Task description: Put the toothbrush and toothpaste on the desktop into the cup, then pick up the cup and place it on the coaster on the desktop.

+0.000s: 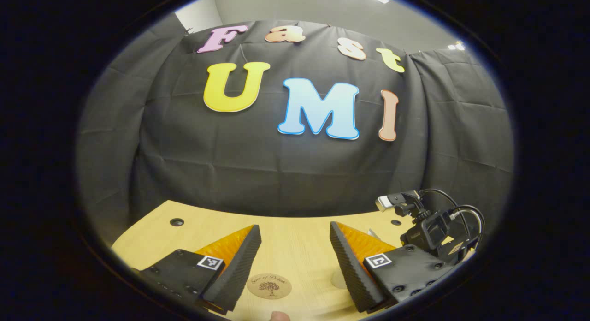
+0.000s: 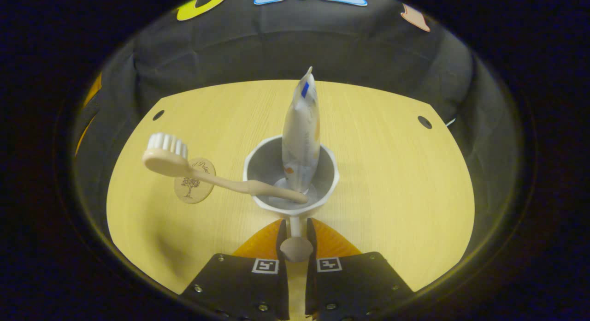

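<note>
In the right gripper view a white cup (image 2: 328,185) stands just ahead of my right gripper (image 2: 295,225), whose fingers are shut on the cup's handle (image 2: 295,232). A toothpaste tube (image 2: 302,127) stands upright in the cup. A beige toothbrush (image 2: 207,175) leans out to the left, its bristle head over the round wooden coaster (image 2: 190,193). In the left gripper view my left gripper (image 1: 295,228) is open above the desktop, and the coaster (image 1: 269,285) lies between its fingers. The right gripper's body (image 1: 431,231) shows at the right.
The light wooden desktop (image 2: 392,173) has small dark holes near its back corners (image 2: 424,122) (image 1: 176,222). Black cloth closes off the back and sides. A fingertip (image 1: 280,316) shows at the bottom edge of the left gripper view.
</note>
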A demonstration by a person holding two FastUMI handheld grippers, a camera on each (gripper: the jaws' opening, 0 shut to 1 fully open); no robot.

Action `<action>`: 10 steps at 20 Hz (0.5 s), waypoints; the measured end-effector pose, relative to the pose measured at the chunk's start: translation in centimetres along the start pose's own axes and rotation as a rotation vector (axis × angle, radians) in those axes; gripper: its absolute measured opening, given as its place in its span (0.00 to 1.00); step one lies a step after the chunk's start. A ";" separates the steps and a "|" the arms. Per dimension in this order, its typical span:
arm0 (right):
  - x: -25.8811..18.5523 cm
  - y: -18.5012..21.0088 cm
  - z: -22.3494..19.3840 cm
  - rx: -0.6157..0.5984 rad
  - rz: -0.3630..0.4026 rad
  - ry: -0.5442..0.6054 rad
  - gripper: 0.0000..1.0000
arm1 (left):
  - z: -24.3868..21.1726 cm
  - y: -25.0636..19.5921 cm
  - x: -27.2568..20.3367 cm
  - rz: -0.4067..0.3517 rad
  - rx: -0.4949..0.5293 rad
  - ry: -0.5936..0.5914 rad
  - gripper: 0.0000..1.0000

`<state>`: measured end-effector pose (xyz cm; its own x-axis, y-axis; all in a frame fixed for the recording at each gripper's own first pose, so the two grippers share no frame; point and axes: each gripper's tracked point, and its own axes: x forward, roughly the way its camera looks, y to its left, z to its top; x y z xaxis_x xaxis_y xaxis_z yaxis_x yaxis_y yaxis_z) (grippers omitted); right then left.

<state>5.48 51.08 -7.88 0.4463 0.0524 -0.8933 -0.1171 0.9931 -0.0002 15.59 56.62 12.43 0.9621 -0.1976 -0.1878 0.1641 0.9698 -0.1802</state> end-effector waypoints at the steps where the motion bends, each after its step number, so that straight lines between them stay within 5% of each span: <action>1: 0.0 -0.1 0.0 -0.006 -0.003 -0.008 0.15 | 0.1 0.1 -0.1 0.002 -0.001 0.000 0.96; 10: -0.6 0.9 1.2 -0.031 0.014 -0.086 0.11 | 0.3 1.3 -0.7 0.024 0.002 -0.007 0.95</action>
<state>6.17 52.02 -6.82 0.5185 0.0766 -0.8516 -0.1510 0.9885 -0.0030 15.17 58.03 12.67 0.9673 -0.1730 -0.1854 0.1409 0.9746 -0.1740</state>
